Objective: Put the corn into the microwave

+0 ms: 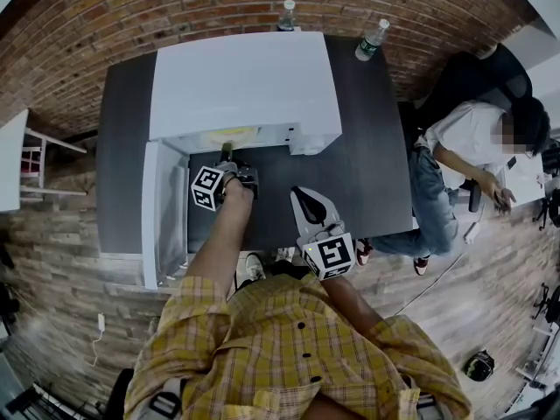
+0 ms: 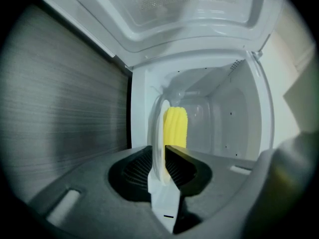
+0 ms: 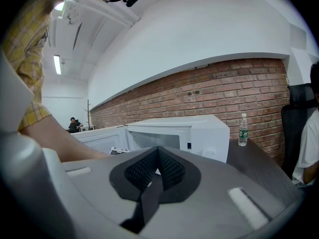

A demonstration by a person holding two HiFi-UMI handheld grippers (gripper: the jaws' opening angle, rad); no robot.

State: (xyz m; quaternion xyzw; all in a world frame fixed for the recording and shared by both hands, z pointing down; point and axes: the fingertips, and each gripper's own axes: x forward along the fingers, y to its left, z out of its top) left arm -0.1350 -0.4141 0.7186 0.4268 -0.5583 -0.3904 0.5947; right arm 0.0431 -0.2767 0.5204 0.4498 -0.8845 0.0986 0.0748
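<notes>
The white microwave (image 1: pixel 245 81) stands on the dark table (image 1: pixel 372 156) with its door (image 1: pixel 162 213) swung open to the left. My left gripper (image 1: pixel 227 153) reaches into the opening. In the left gripper view the yellow corn (image 2: pixel 175 126) lies on a white plate (image 2: pixel 158 133) inside the cavity. The plate's rim sits between the jaws of the left gripper (image 2: pixel 160 171), which stand slightly apart and do not clamp it. My right gripper (image 1: pixel 308 206) hovers over the table in front of the microwave (image 3: pixel 199 131). That right gripper (image 3: pixel 155 171) is shut and holds nothing.
Two water bottles (image 1: pixel 286 14) (image 1: pixel 371 38) stand behind the microwave; one bottle (image 3: pixel 243 129) shows in the right gripper view. A person (image 1: pixel 472 147) sits at the table's right side. A brick wall runs behind. A white table corner (image 1: pixel 10 160) is at far left.
</notes>
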